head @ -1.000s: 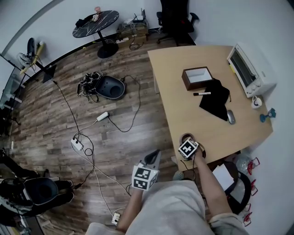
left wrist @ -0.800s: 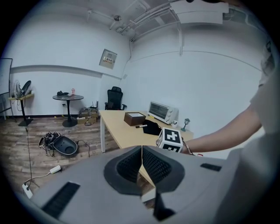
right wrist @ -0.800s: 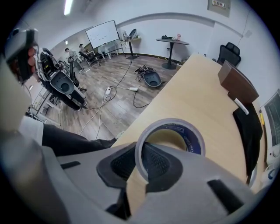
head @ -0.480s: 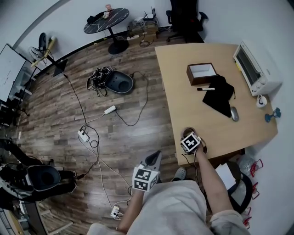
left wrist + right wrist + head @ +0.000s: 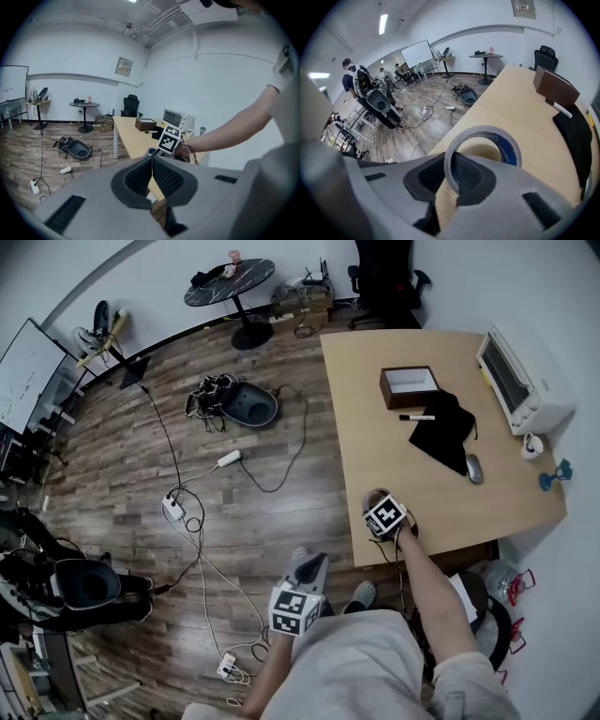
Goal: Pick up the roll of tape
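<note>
**Right gripper at the table's near edge, closed on the roll.** The right gripper (image 5: 451, 176) is shown pointing steeply down over the near left corner of the wooden table (image 5: 520, 98). Its jaws are drawn in to a narrow gap and pressed on the wall of the roll of tape (image 5: 512, 151). One pad is set inside the ring and the other against its outer face. This pinch through the wall is presumably chosen because the full width of the roll would be too much for the jaws to span.

The roll is seen tipped up toward the camera, with its blue inner face exposed. Whether its far rim rests on the table or has cleared it cannot be settled from either view, since the marker cube covers most of the roll from above.

The left gripper (image 5: 152, 173) is held off the table, over the floor beside the person's body. Its jaws are fully together and nothing is between them. It is evidently kept aside because the lift needs one hand only.

The brown box (image 5: 409, 386), marker pen (image 5: 417, 417) and black cloth (image 5: 441, 439) lie well apart from the roll, so the path upward is judged free.
</note>
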The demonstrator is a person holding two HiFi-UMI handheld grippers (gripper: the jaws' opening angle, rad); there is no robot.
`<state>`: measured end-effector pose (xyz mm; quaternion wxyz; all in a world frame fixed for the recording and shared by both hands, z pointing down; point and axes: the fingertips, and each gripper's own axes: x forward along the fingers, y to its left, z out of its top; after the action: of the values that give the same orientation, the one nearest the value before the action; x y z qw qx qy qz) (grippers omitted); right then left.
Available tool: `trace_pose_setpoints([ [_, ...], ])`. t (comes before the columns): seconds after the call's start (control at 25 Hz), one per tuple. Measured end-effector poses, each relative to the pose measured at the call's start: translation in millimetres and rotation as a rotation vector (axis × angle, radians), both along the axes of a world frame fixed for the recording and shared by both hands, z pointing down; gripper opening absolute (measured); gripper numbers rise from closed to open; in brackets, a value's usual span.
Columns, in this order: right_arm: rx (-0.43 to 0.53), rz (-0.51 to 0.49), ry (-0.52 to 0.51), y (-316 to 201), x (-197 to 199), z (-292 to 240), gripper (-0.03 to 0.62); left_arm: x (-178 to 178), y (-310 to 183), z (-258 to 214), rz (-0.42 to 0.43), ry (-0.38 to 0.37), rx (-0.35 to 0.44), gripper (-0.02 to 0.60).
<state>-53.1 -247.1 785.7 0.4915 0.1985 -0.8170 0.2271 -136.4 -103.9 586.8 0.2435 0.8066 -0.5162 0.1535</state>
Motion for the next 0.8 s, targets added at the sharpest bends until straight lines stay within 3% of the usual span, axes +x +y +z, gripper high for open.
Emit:
trace_pose_setpoints([
  [0.32,-0.009,0.03,-0.036,3.1,9.0,-8.1,0.049,25.7,11.8,7.8,0.003,0.047,-0.023,0.005],
  [0.48,-0.026,0.07,-0.166,9.4,8.2,-30.8,0.044,39.4,10.6,7.9,0.032,0.051,-0.025,0.005],
  [0.8,0.005,0.079,-0.274,22.0,15.0,-64.2,0.044,55.7,2.9,7.5,0.082,0.038,-0.035,0.005],
])
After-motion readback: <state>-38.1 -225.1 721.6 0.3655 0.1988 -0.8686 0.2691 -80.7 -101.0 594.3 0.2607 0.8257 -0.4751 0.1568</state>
